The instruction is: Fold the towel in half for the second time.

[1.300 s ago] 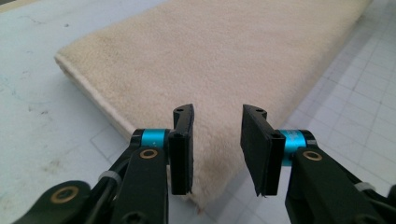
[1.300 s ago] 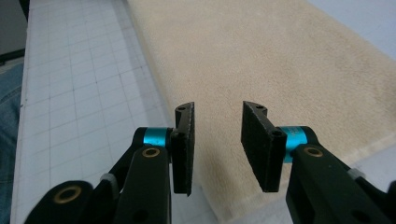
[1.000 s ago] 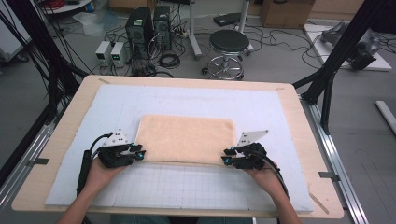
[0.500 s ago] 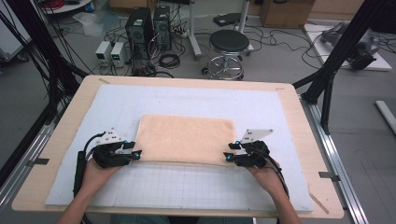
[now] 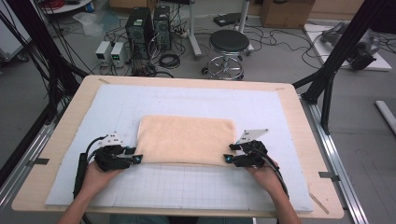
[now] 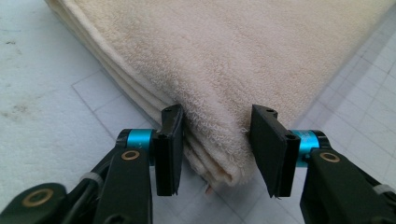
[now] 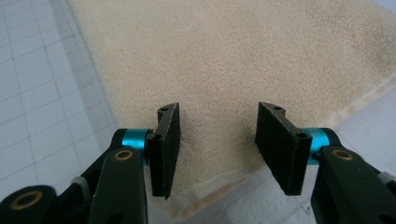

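Pale peach folded terry towel (image 5: 187,140); white mat (image 5: 187,182) with faint grey grid; black gripper pads (image 6: 169,149), turquoise collars; light wooden tabletop (image 5: 60,126).

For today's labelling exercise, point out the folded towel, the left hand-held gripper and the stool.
folded towel (image 5: 187,139), high view, middle of its top face.
left hand-held gripper (image 5: 138,158), high view, between its fingertips at the towel's corner.
stool (image 5: 228,41), high view, middle of its round seat.

One folded towel (image 5: 186,140), one white mat (image 5: 280,107), one table (image 5: 299,116), two grippers: left gripper (image 5: 135,158), right gripper (image 5: 229,157); one stool (image 5: 228,43) far.
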